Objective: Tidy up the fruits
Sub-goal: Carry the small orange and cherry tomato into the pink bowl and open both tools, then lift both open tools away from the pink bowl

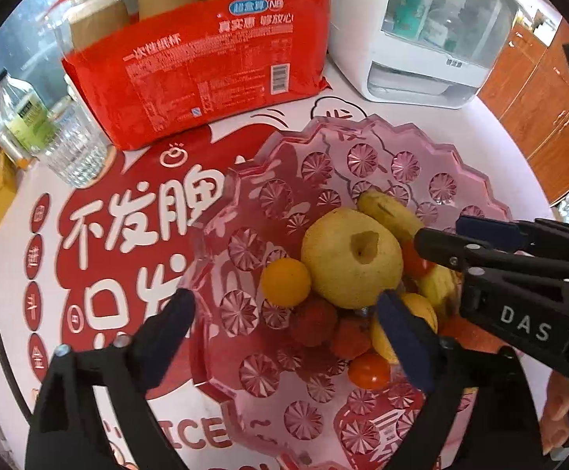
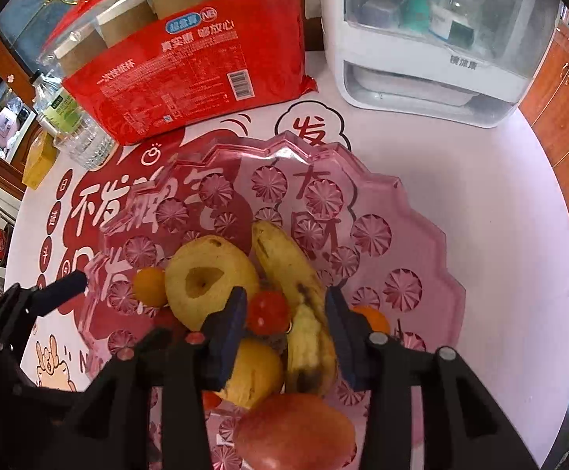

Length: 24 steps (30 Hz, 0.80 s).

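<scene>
While both grippers hang over the pink bowl point(image 1: 363, 149), the fruits sit piled inside it. Left gripper point(image 1: 284, 313) is spread wide and empty, its pads either side of the strawberries point(image 1: 312, 321). Right gripper point(image 2: 284, 313) is parted around a banana point(image 2: 308, 344), not squeezing.

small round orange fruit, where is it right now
The small round orange fruit lies in the pink cut-glass bowl, touching the left side of the big yellow-green apple in both wrist views.

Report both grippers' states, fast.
Left gripper: open wide over the pink fruit bowl, holding nothing.
Right gripper: partly open, fingers astride a banana, not clamped.
</scene>
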Each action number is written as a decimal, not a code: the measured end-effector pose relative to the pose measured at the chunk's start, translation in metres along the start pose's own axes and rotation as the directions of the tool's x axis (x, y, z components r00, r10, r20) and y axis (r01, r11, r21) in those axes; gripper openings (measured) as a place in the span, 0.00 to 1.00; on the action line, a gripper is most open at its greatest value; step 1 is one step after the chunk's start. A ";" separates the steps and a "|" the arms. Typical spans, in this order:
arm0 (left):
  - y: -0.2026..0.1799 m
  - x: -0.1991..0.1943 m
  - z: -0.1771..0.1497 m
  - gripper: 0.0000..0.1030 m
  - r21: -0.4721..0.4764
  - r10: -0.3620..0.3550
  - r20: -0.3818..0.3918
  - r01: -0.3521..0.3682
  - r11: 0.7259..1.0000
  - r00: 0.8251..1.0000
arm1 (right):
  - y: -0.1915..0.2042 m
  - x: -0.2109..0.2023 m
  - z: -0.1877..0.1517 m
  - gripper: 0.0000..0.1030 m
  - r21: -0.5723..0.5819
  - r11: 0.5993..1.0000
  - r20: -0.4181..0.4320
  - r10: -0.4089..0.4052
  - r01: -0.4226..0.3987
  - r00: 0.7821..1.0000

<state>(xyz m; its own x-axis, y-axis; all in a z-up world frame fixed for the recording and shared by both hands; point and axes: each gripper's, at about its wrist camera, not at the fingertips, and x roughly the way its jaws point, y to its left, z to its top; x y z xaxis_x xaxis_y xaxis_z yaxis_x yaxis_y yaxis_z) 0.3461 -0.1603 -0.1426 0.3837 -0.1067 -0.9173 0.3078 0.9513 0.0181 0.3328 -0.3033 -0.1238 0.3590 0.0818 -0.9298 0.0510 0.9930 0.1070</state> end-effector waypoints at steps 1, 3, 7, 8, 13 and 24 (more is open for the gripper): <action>-0.001 -0.001 -0.001 0.92 0.003 0.004 -0.002 -0.004 1.000 1.000 | 0.001 -0.003 -0.001 0.41 -0.001 1.000 0.005 0.003 -0.003 1.000; 0.000 -0.003 -0.004 0.92 -0.004 0.000 -0.014 0.000 1.000 1.000 | 0.002 -0.008 -0.003 0.42 -0.004 1.000 0.012 0.007 -0.007 1.000; 0.004 -0.013 -0.010 0.93 -0.022 -0.001 -0.012 0.001 1.000 1.000 | 0.005 -0.016 -0.007 0.43 -0.012 1.000 0.024 0.009 -0.009 1.000; 0.005 -0.017 -0.012 0.94 -0.027 0.000 -0.006 0.000 1.000 1.000 | 0.006 -0.018 -0.009 0.43 -0.013 1.000 0.027 0.012 -0.011 1.000; 0.010 -0.037 -0.021 0.97 -0.048 0.008 0.022 -0.007 0.999 1.000 | 0.012 -0.030 -0.018 0.43 -0.019 1.000 0.047 0.020 -0.019 0.999; 0.026 -0.097 -0.059 0.98 -0.122 0.026 0.085 -0.015 0.992 0.996 | 0.029 -0.076 -0.054 0.43 -0.043 0.998 0.138 0.043 -0.037 0.989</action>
<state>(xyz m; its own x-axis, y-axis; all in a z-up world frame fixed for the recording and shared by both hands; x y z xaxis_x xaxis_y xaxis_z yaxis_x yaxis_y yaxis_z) 0.2656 -0.1080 -0.0767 0.4643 -0.1067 -0.8792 0.1938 0.9809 -0.0167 0.2561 -0.2764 -0.0688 0.4861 0.1115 -0.8668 -0.0028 0.9920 0.1260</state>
